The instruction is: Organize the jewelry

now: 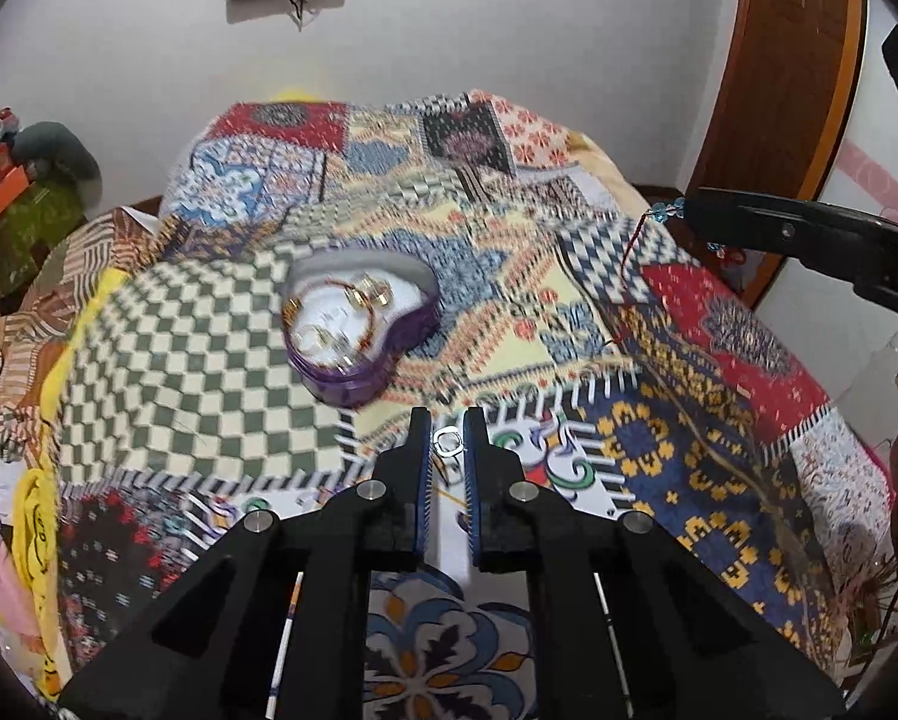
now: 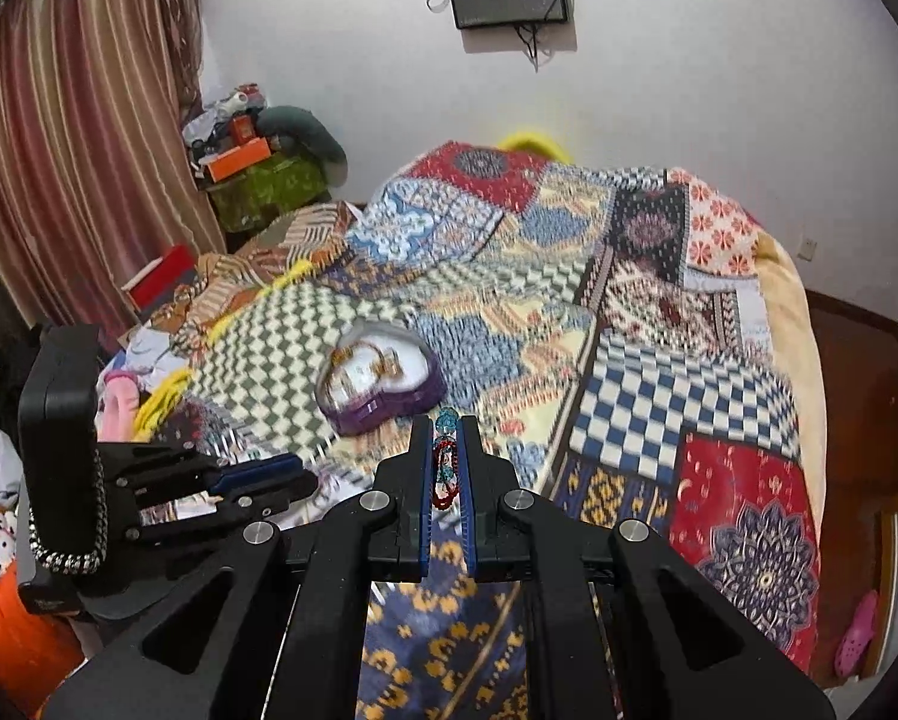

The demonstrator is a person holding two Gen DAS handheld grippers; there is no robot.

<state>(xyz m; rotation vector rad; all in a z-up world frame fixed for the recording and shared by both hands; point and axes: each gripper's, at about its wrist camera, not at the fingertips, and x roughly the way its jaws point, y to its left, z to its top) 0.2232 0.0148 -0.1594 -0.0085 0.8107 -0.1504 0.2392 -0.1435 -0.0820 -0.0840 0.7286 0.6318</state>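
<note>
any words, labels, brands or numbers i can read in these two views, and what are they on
None can be read in either view.
Yellow fabric at the bed's left edge: dark marks that may be letters, too blurred to read.
Black block beside the left gripper: a small pale mark, too small to read.
Orange box and green box in the corner: no legible print.
Purple heart-shaped jewelry box: no lettering visible.

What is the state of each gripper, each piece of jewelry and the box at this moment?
Left gripper: shut on silver ring.
Right gripper: shut on beaded bracelet.
Purple heart-shaped box: open, lying on the quilt, gold jewelry inside.
</note>
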